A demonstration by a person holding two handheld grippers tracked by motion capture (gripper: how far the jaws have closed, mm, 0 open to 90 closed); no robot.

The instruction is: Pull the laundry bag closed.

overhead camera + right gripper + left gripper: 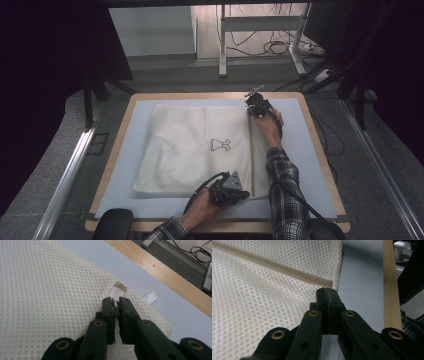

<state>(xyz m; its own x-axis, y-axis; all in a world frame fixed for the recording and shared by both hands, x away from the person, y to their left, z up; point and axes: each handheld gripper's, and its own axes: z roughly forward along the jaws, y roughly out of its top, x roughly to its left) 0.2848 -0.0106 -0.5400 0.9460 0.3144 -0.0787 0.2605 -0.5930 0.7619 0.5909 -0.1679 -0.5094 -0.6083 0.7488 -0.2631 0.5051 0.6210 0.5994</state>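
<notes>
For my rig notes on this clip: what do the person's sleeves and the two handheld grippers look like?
Both sleeves are dark plaid flannel. The left gripper and right gripper are black, each trailing a black cable; the left carries a grey three-cornered plate on top. Up close, the jaw arms are glossy black with brass-coloured rivets.

High view overhead, claw views close, sharing mesh bag [195, 147]

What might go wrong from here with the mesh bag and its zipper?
The right claw sits at the far end of the zipper with something small, seemingly the pull, between its almost closed jaws; that thin hold may slip. The left claw is shut at the zipper's near end on the mesh bag; whether it pinches fabric is unclear, so the bag could slide on the blue mat when pulled.
</notes>
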